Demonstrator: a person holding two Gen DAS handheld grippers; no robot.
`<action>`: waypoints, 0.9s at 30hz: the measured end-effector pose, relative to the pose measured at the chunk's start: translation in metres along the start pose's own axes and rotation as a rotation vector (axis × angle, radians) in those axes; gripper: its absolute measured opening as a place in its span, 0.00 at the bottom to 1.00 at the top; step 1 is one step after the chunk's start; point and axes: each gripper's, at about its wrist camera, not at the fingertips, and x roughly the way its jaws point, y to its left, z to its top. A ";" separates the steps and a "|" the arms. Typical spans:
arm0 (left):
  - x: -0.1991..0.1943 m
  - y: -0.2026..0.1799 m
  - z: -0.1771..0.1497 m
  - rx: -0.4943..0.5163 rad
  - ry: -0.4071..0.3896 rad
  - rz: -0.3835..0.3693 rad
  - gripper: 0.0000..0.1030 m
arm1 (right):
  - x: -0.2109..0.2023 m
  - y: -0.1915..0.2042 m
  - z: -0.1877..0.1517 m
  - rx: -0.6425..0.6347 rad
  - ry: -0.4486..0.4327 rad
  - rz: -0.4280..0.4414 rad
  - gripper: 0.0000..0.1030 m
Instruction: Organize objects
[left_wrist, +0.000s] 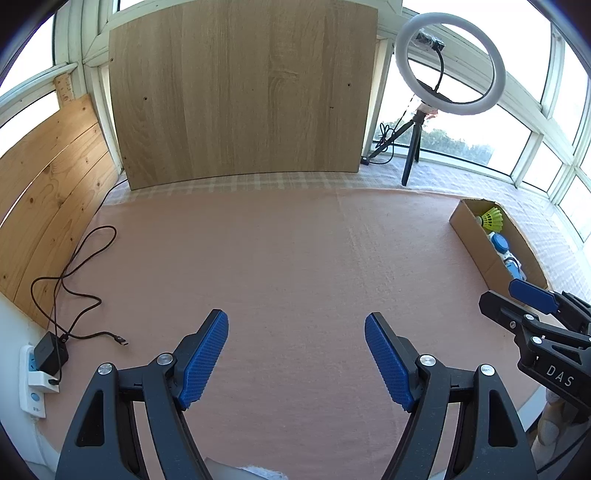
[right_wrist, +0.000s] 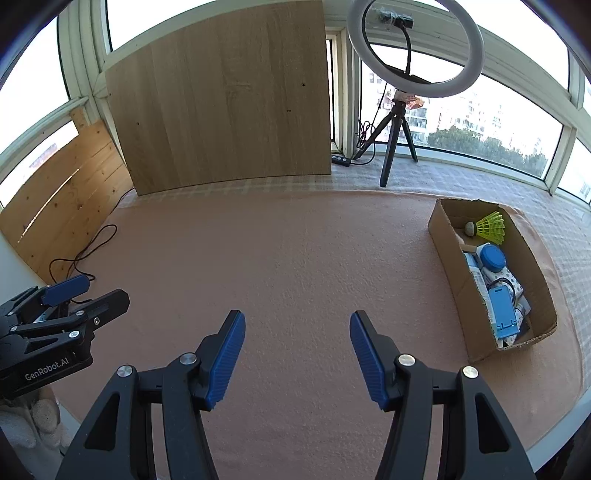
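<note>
A cardboard box (right_wrist: 452, 258) lies on the pink cloth at the right; it also shows in the left wrist view (left_wrist: 471, 236). Inside it are a yellow shuttlecock (right_wrist: 489, 223), a white bottle with a blue cap (right_wrist: 493, 258), a blue phone stand (right_wrist: 502, 310) and some packets. My left gripper (left_wrist: 296, 332) is open and empty over the bare cloth. My right gripper (right_wrist: 297, 332) is open and empty, left of the box. Each gripper shows at the edge of the other's view.
A wooden board (left_wrist: 240, 92) leans against the window at the back. A ring light on a tripod (right_wrist: 415, 48) stands back right. A black cable (left_wrist: 74, 280) and charger in a power strip (left_wrist: 35, 380) lie at the left edge. Pine planks (left_wrist: 44, 192) line the left wall.
</note>
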 end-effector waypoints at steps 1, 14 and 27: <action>0.000 0.000 0.000 0.001 0.000 0.000 0.77 | 0.000 0.000 0.001 0.000 0.000 0.001 0.54; 0.004 0.001 0.002 -0.007 0.002 0.004 0.77 | 0.006 0.003 0.003 -0.008 0.011 0.006 0.54; 0.007 0.000 0.004 -0.004 0.006 0.000 0.77 | 0.008 0.001 0.003 -0.005 0.012 0.005 0.54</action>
